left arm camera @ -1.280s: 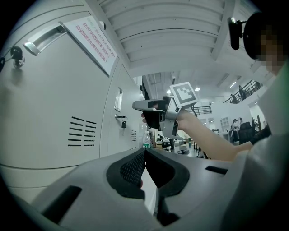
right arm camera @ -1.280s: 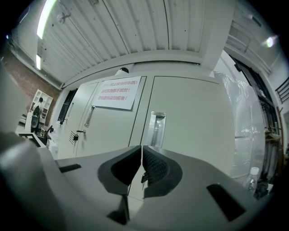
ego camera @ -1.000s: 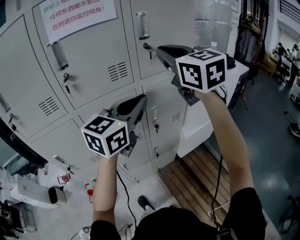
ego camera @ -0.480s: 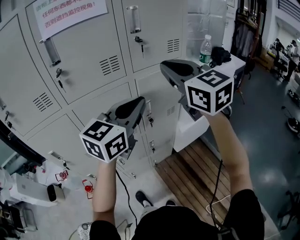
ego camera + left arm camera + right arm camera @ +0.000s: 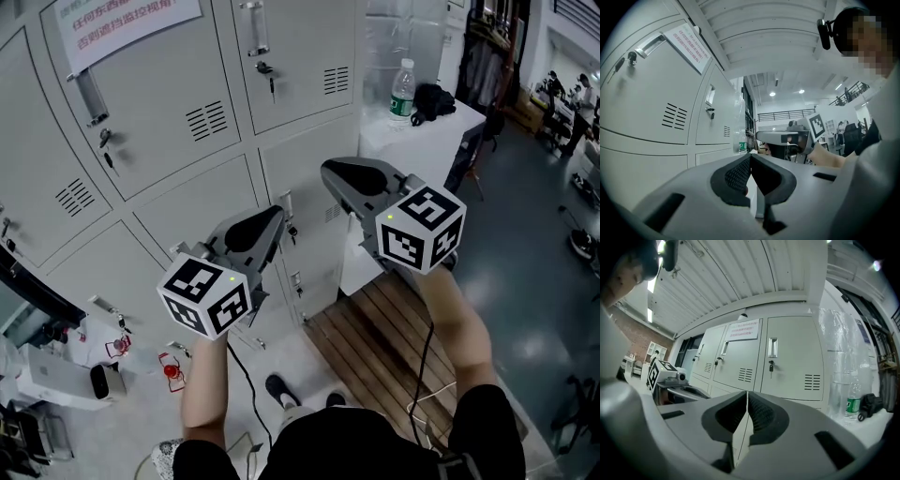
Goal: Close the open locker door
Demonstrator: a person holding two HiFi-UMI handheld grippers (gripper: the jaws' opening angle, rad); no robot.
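Since a second ago both my tongs have dropped lower and drawn back from the lockers [image 5: 159, 122], and the whole bank has slid upward in the head view. The locker door [image 5: 314, 173] nearest my tongs, at the right end of the middle row, lies flush with its neighbours, its key hanging in the lock. I see no door standing ajar anywhere, so I judge the closing done. My left gripper [image 5: 277, 214] hangs below and left of that door, jaws pressed together on nothing. My right gripper [image 5: 330, 171] is level with the door and apart from it, likewise clenched and empty, since a push needs no grasp. Right of the door stands a white cabinet [image 5: 427, 141] carrying a water bottle [image 5: 401, 89]. Below the door, wooden slats [image 5: 375, 342] cover the floor. A printed notice [image 5: 112, 23] is stuck well up and left of it.
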